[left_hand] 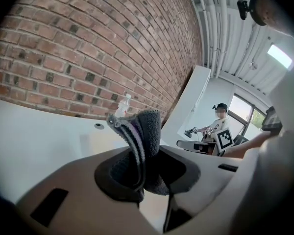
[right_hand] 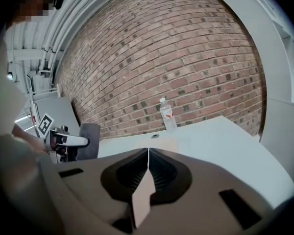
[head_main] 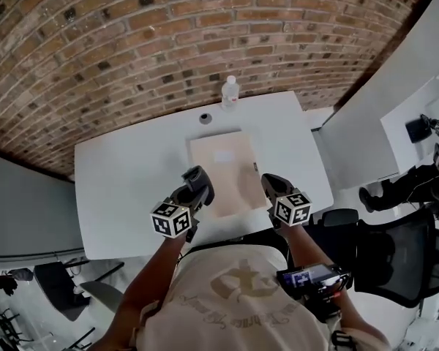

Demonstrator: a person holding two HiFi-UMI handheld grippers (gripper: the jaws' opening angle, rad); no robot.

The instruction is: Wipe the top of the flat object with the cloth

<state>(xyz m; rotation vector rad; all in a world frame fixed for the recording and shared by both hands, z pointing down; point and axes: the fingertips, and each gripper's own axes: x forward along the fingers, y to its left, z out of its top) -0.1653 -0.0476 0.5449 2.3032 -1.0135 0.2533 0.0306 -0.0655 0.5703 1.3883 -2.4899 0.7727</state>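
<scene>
Cloth gripped by left tongs — board sits inside table edges.

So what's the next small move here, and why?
Probably lower the left gripper until the cloth meets the board: it is clamped on the cloth at the board's near left edge, and contact isn't evident yet. The right gripper is shut and empty.

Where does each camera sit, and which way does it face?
Head view: on the person's head, looking steeply down at white table, flat tan board, both arms, left tool, right tool.
Left gripper view: on left tool, facing brick wall past its clamped dark grey cloth.
Right gripper view: on shut right tool, facing that wall.
All share the clear plastic bottle.
</scene>
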